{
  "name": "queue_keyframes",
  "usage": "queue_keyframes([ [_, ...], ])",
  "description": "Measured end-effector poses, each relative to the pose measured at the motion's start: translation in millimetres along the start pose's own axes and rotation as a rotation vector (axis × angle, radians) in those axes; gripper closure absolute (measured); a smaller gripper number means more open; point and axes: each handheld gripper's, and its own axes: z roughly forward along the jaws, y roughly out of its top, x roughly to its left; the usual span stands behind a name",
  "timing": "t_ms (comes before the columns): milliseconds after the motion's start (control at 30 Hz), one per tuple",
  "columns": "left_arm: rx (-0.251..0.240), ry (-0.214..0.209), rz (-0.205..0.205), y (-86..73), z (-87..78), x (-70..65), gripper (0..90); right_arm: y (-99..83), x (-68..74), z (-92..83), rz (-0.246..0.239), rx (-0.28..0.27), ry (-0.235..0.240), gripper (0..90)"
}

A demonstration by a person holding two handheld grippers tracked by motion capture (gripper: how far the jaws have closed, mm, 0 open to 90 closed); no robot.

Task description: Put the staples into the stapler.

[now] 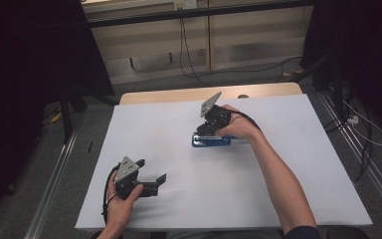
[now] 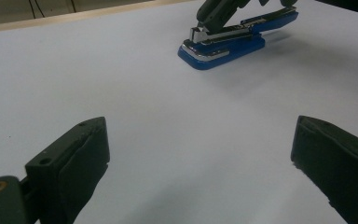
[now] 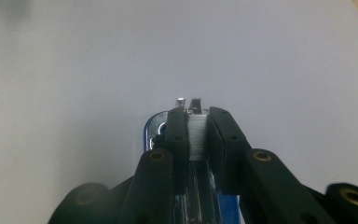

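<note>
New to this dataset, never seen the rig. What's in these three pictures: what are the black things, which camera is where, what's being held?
No robot arm here: a person holds a hand-held two-jaw gripper in each hand. The high view looks down on a white table. The other two cameras ride on the grippers and look along their black jaws. The left gripper sits near the table's front edge, its jaws wide apart with nothing between them. The right gripper is closed on a blue stapler, its pads clamping the metal staple channel. The stapler's base lies on the table.
</note>
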Motion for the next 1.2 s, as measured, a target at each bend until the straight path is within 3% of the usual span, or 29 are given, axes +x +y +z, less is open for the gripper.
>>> queue_keyframes([
  [367, 0.003, -0.004, 0.002, 0.0, 0.6, 0.0, 4.5, 1.6, 1.0, 1.9, -0.025, 0.003, 0.000, 79.4],
  [1200, 0.007, -0.006, 0.003, -0.1, 1.0, -0.4, 4.5, 2.4, 2.4, 3.2, -0.027, -0.002, 0.007, 79.3],
])
